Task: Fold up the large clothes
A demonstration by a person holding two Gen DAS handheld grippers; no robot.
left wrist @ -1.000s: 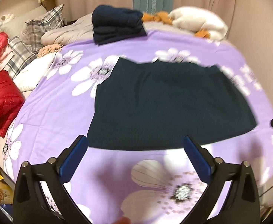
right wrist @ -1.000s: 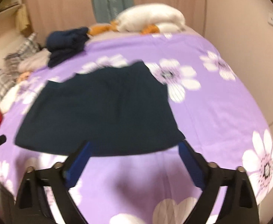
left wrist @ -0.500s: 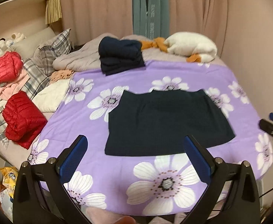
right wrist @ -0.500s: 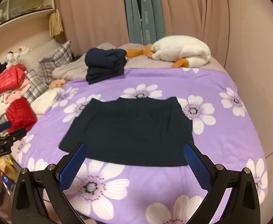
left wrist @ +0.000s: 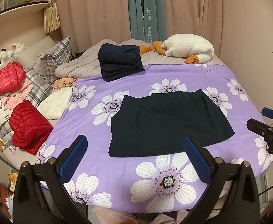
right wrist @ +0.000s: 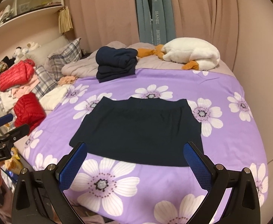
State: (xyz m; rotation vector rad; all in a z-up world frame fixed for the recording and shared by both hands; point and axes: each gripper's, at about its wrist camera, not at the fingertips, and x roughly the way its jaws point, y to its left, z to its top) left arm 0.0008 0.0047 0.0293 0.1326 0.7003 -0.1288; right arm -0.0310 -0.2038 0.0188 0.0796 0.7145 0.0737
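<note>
Both the left tool (left wrist: 135, 154) and the right tool (right wrist: 135, 155) hover with fingers wide apart and empty above the bed's near edge, beyond which the flat dark navy knit garment (right wrist: 139, 128) lies mid-bed on the purple flowered bedspread (right wrist: 227, 130), a folded navy stack (right wrist: 116, 63) farther back.

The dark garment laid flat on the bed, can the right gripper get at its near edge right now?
Probably yes. The right gripper is open and empty, and the dark garment lies flat on the purple sheet with nothing on its near edge.
</note>
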